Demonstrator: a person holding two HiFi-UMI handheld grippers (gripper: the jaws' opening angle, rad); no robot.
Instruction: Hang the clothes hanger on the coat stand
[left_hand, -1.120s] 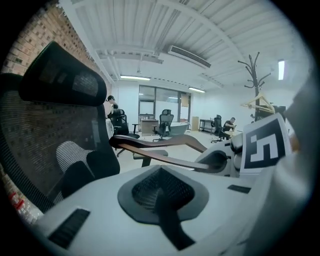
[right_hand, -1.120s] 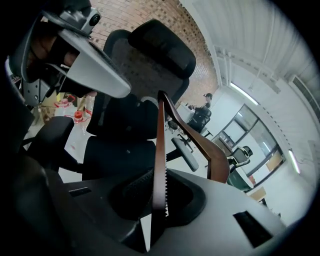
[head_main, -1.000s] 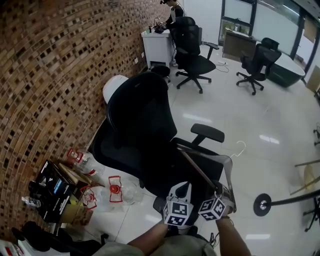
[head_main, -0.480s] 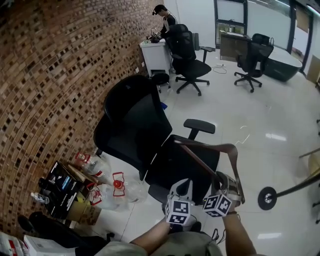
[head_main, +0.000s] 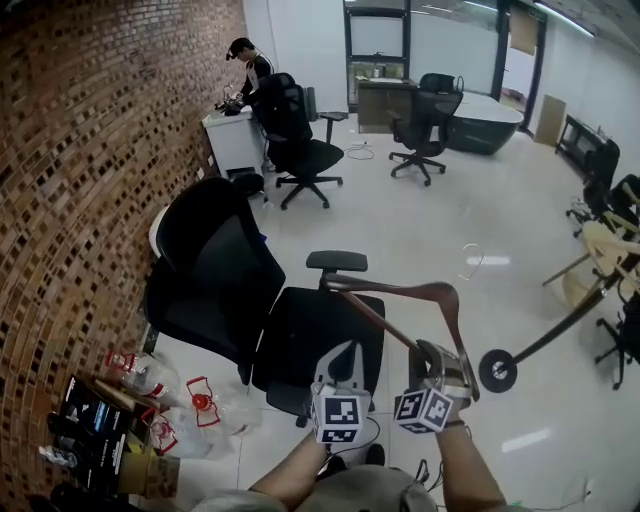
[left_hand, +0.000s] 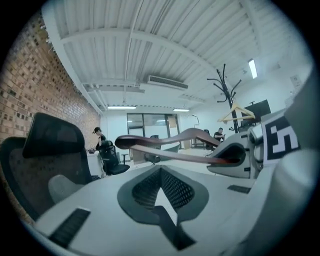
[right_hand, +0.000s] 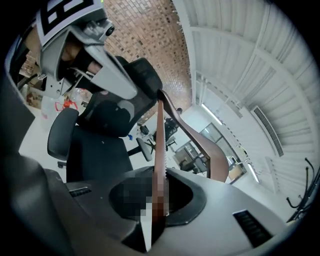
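Grasp done: hanger (head_main: 395, 290) is clamped by its bar in shut right tongs (head_main: 440, 362); left tongs (head_main: 343, 362) are closed, empty. The coat stand (left_hand: 226, 87) is well apart; hanging is not yet done.

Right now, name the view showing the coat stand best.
Left gripper view: the coat stand shows its hooked top, upright. The head view shows only its round base and pole; the right gripper view, perhaps thin prongs at its edge.

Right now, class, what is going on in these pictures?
A person holds a gripper in each hand. The right claw is shut on the bottom bar of a brown wooden hanger, above a black office chair. The left claw is shut and empty. The coat stand is some way off; the hanger isn't hung yet.
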